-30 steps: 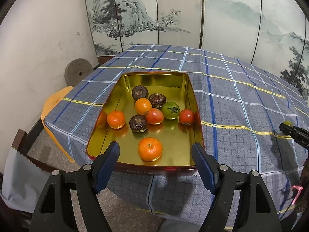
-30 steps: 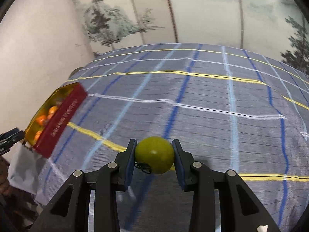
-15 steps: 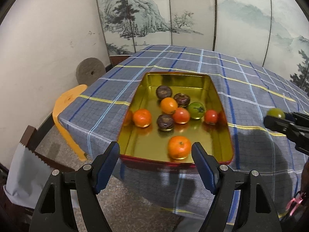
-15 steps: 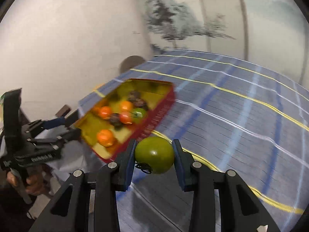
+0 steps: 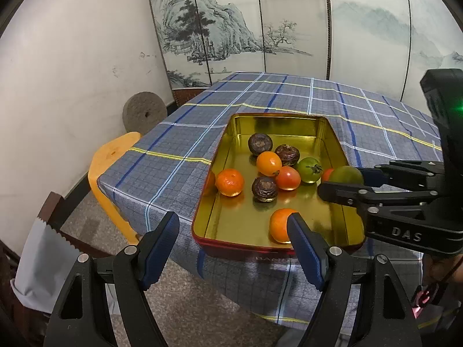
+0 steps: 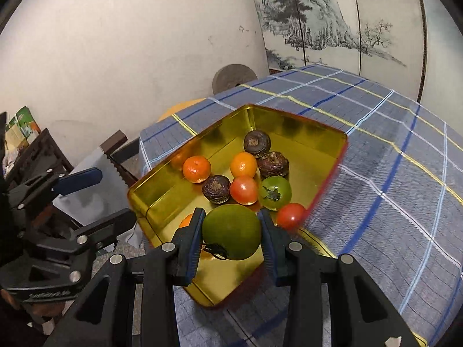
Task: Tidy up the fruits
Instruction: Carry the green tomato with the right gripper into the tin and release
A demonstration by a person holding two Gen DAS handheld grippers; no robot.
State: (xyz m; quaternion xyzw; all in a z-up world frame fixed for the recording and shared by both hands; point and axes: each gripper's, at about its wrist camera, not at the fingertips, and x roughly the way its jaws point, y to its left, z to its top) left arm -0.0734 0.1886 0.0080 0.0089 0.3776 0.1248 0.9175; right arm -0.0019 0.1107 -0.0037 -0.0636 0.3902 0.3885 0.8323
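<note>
A gold tin tray [image 5: 277, 121] [image 6: 162, 199] with a red outside sits on the plaid tablecloth [image 5: 173, 150]. It holds several fruits: oranges [image 5: 230, 182], red tomatoes [image 5: 288, 177], a green tomato [image 5: 309, 169] and dark brown fruits [image 5: 260, 144]. My right gripper [image 6: 231, 232] is shut on a green tomato [image 6: 231, 231] and hovers over the tray's right near side; in the left wrist view that gripper [image 5: 344, 177] reaches in from the right with the tomato [image 5: 345, 175]. My left gripper [image 5: 233, 237] hangs open and empty before the tray's near edge.
An orange stool [image 5: 107, 159] and a round grey stone [image 5: 144, 112] stand left of the table by the white wall. A painted folding screen [image 5: 289, 23] backs the table. A white bag [image 5: 43, 260] lies on the floor at the left. A hand [image 5: 442, 269] holds the right gripper.
My right gripper has swung left across the table with the green tomato and now hovers over the tray. My left gripper has drifted left, so the tray sits further right in its view.
</note>
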